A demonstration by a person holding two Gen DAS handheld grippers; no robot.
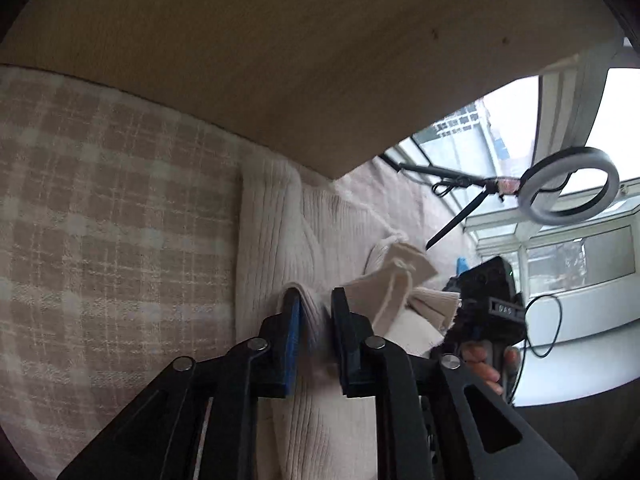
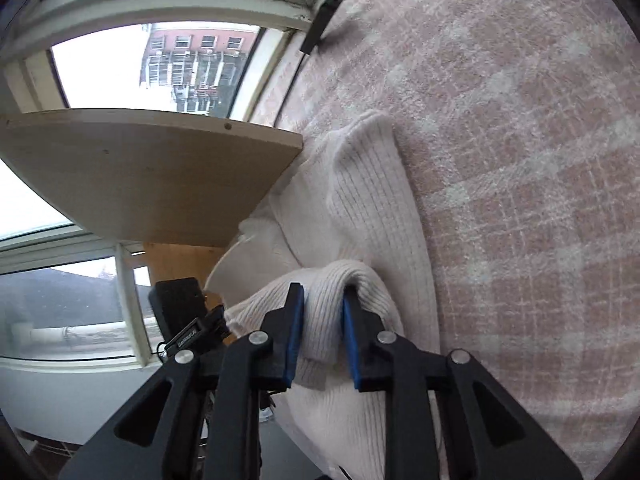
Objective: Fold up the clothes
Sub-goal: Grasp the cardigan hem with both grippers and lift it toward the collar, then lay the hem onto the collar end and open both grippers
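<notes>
Nearest, the left hand-held gripper [image 1: 316, 320] has a bunched fold of the cream ribbed sweater [image 1: 280, 232] between its blue pads, jaws only partly apart; whether the pads press on the knit I cannot tell. The right hand-held gripper [image 2: 322, 320] likewise has a thick roll of the sweater [image 2: 372, 208] between its jaws, grip equally unclear. If either hold is loose, that corner could slip out and the fold would sag unevenly. The sweater lies on a pink checked bedspread [image 2: 520, 160], its far end tucked under the corner of a wooden board [image 1: 280, 80], which could snag the knit. Open bedspread lies on the sweater's outer side; beyond, a ring light [image 1: 568, 186] and windows bound the space.
</notes>
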